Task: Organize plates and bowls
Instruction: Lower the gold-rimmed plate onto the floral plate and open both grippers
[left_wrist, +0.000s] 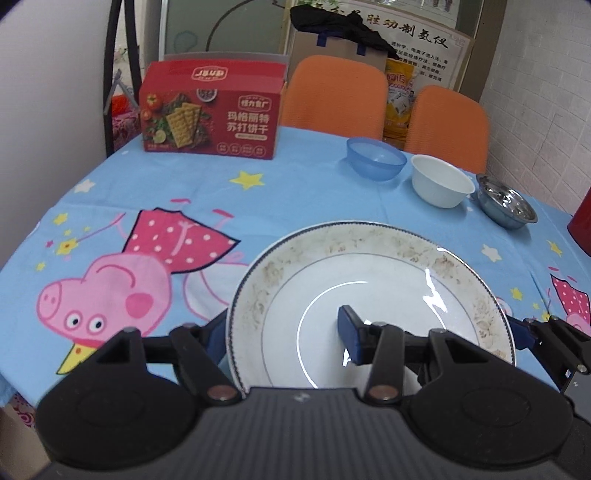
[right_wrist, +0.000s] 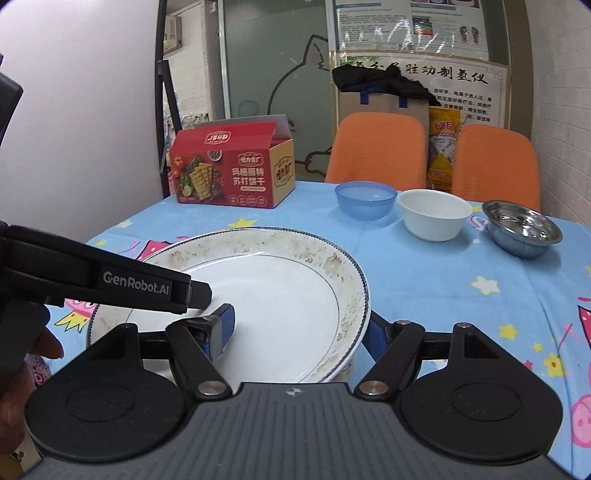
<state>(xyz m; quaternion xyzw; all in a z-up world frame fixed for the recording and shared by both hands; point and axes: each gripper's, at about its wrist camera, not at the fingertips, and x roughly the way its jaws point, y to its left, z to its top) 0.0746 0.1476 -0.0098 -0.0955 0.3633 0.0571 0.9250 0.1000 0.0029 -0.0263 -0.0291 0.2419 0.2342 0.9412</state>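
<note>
Both my grippers on the plate (left_wrist: 369, 295), which sits near edge of table (left_wrist: 295, 192). Left gripper (left_wrist: 284, 341) jaws straddle plate's left rim, one pad inside, one outside; right gripper (right_wrist: 301, 330) same on right rim. Can't tell if either is clamped or just around it. Blue bowl (right_wrist: 365, 199), white bowl (right_wrist: 435, 214), steel bowl (right_wrist: 522, 227) in a row at far side w/ small gaps; cracker box (right_wrist: 232, 170) back left.

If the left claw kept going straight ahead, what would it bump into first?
Probably the plate itself: the left claw already straddles its near rim. Lifted clear of that, the blue bowl looks roughly in line, though depth is hard to judge.
</note>
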